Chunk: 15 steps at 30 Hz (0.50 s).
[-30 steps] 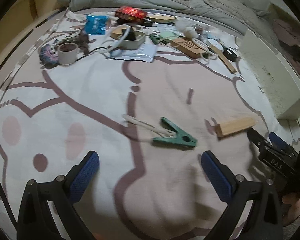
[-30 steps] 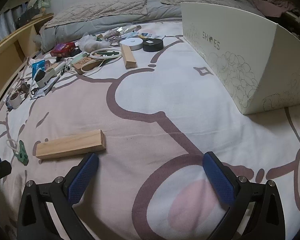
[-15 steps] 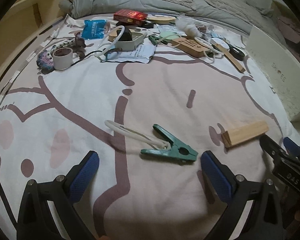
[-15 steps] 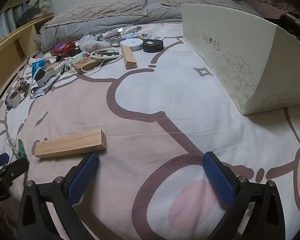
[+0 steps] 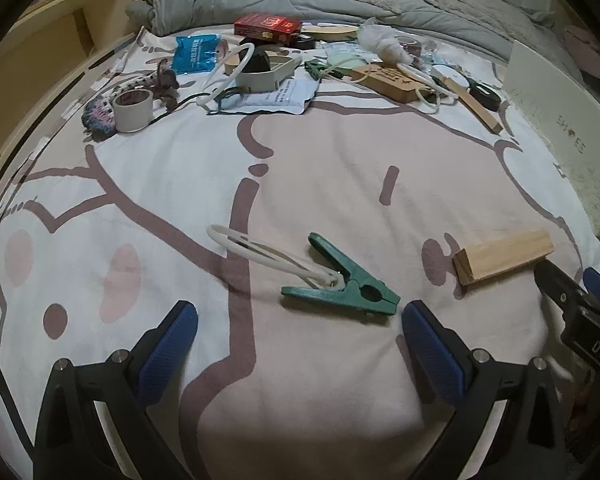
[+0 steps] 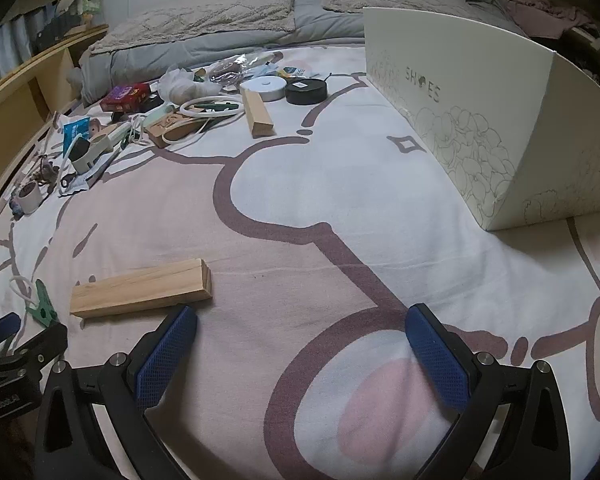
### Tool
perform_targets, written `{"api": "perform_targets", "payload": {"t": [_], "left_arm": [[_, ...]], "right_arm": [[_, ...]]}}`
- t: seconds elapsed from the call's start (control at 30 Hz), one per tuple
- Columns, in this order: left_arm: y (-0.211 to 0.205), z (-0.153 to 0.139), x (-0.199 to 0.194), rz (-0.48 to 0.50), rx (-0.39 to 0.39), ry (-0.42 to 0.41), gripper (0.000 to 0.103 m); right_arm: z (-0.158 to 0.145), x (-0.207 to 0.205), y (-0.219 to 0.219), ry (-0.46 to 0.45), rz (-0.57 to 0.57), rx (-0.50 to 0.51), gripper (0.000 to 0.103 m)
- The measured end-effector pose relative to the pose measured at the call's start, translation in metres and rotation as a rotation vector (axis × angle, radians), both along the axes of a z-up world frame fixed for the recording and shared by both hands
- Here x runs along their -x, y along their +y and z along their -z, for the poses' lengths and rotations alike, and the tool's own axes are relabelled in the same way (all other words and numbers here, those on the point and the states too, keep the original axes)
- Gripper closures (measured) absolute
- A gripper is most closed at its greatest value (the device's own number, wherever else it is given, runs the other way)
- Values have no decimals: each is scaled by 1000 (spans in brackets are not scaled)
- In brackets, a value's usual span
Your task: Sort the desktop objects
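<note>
Across both frames spreads a pink and white cartoon-print bed sheet [image 5: 320, 152], with a grey quilt [image 6: 204, 36] bunched along the top edge. At the right of the right wrist view stands a large cream shoe box [image 6: 496, 128], printed with flowers; same spot as a second ago. Along the upper part of the left wrist view lies a scatter of clutter: red box [image 5: 268, 26], blue packet [image 5: 194, 54], roll of tape [image 5: 133, 109], wooden stick [image 5: 478, 106].

Lower left of the right wrist view: wooden block [image 6: 140, 288] lying flat, just above the left finger of the right gripper [image 6: 300, 356], close but not touching. Right gripper spread wide, holding nothing, unmoved since the earlier frames.

Centre of the left wrist view, slightly below middle: green clamp [image 5: 340, 284] with a white cord loop [image 5: 260, 252] tied to it, flat on the sheet. Left gripper [image 5: 300, 344] spread wide and empty, closer to the clamp than one second ago; clamp tip now just beside the right finger, nearly level with the blue pads [image 5: 168, 344]. Clutter and clamp both larger and lower in the frame than before.
</note>
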<state>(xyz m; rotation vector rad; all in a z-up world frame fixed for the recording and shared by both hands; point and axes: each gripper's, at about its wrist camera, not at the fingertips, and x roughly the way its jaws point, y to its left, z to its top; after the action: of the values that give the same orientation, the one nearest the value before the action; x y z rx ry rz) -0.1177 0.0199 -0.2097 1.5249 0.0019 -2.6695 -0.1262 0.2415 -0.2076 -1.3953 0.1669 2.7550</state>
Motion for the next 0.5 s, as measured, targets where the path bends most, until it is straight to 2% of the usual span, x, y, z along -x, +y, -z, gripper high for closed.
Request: {"api": "perform_targets", "payload": {"t": [0.2,0.33,0.5], "left_arm": [[4,-1,-4,-27,21,36,0],[8,-4,-5,0,18,62,14],[14,-6,-5,26,22,81,24]], "right_arm": [[2,1,-6,-14,-1,-46,0],[2,1,-6,-16,0,-50,0],[2,1,-6,-15,0,-49,0]]}}
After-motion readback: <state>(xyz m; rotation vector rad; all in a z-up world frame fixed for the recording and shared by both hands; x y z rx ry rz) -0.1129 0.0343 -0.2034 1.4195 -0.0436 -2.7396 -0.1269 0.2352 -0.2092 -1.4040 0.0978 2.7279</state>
